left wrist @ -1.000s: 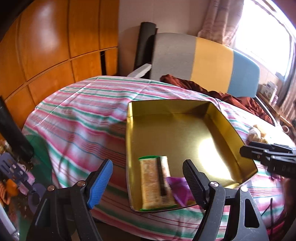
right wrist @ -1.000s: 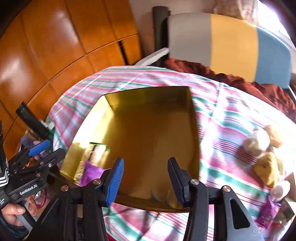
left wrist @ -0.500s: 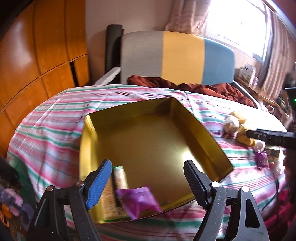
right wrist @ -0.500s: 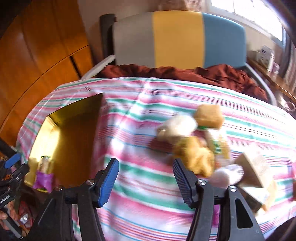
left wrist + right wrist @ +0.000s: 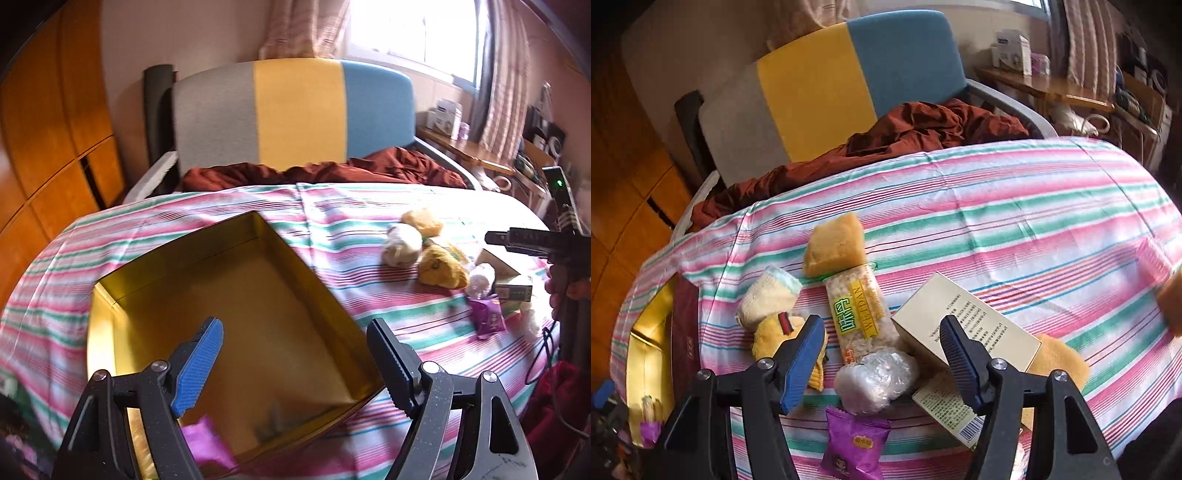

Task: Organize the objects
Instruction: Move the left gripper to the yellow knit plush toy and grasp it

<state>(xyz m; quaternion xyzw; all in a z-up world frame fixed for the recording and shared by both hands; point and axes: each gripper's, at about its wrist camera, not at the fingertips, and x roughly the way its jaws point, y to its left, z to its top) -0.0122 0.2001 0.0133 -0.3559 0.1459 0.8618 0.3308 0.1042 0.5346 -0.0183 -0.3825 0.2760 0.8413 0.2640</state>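
A home: curtains [image 5: 306, 29], striped tablecloth [image 5: 997, 206] (snacks scattered), cushioned chair [image 5: 295, 110].

Your gold tin [image 5: 229, 295] lay open, a purple packet [image 5: 207, 446] inside; rice bar [image 5: 858, 314], cream box [image 5: 964, 325] and sponges [image 5: 834, 245] clustered beside it.

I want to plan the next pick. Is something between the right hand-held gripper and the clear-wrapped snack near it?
Nothing visible stands in the way. The right hand-held gripper is open, and the clear-wrapped snack lies uncovered on the striped cloth just ahead, with the cream box close at its right side.
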